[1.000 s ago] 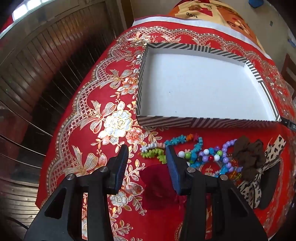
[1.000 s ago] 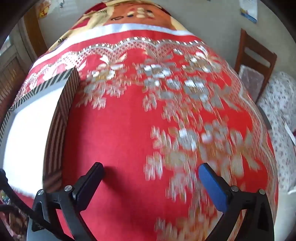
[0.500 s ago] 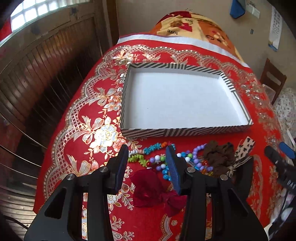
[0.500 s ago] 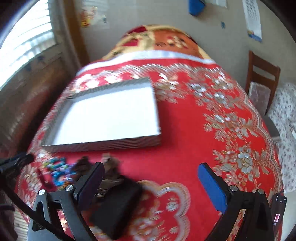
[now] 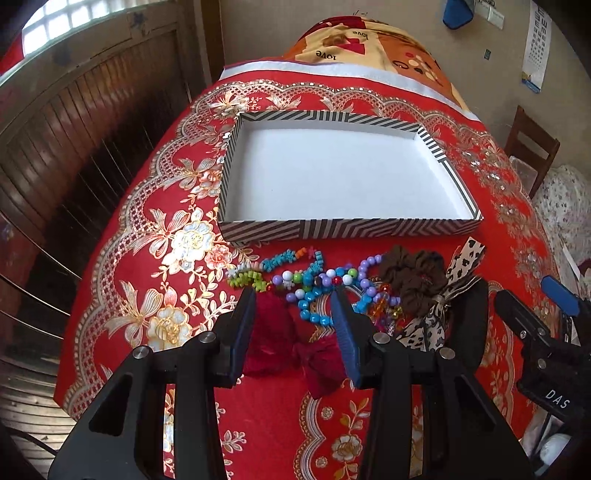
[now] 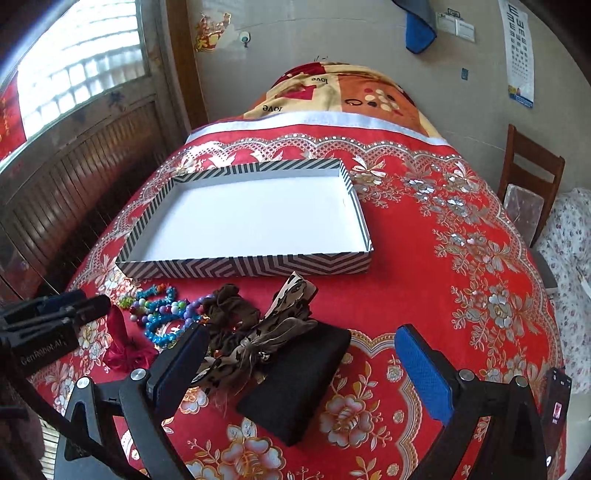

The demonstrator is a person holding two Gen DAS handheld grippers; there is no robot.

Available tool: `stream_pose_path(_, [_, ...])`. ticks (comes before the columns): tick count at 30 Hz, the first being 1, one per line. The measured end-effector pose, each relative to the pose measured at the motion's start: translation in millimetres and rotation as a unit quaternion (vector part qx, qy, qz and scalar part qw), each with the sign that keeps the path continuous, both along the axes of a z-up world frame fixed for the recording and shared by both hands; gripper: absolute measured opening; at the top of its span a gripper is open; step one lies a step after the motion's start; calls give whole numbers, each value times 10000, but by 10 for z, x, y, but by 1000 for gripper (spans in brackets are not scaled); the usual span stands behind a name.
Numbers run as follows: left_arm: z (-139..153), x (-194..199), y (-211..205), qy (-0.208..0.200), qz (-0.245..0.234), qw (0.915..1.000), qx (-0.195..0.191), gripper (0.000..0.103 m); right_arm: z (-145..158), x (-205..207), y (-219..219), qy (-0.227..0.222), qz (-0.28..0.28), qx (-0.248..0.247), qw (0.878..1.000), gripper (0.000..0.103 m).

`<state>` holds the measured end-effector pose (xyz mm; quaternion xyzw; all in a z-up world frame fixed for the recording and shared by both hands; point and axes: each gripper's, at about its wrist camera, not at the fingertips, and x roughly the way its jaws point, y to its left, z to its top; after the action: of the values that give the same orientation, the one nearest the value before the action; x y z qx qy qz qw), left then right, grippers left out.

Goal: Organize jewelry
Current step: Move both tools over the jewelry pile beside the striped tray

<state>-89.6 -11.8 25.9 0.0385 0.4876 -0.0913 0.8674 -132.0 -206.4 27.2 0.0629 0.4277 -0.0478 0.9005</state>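
The left gripper (image 5: 293, 325) hangs with jaws apart and empty, low in the frame above a red bow (image 5: 273, 332). The right gripper (image 6: 299, 362) is spread wide, empty, over a black pad (image 6: 295, 384). Beads (image 5: 314, 284) lie mid-frame, just below the striped tray (image 5: 332, 227).

A red tablecloth (image 6: 424, 258) with gold and silver flowers is spread over the table. A wooden chair (image 6: 532, 184) is set beside its far right corner. An eye chart (image 6: 521, 48) and a blue cloth (image 6: 419, 31) are hung on the beige wall.
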Motion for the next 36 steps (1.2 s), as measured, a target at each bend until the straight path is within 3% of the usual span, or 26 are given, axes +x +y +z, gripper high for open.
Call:
stream_pose_path(24, [49, -54, 223, -17, 331, 9992, -239, 41, 21, 22, 123, 88, 42, -61, 9999, 101])
stream_pose_path(36, [-50, -222, 264, 134, 331, 9993, -123, 41, 12, -121, 63, 127, -54, -29, 9999, 101])
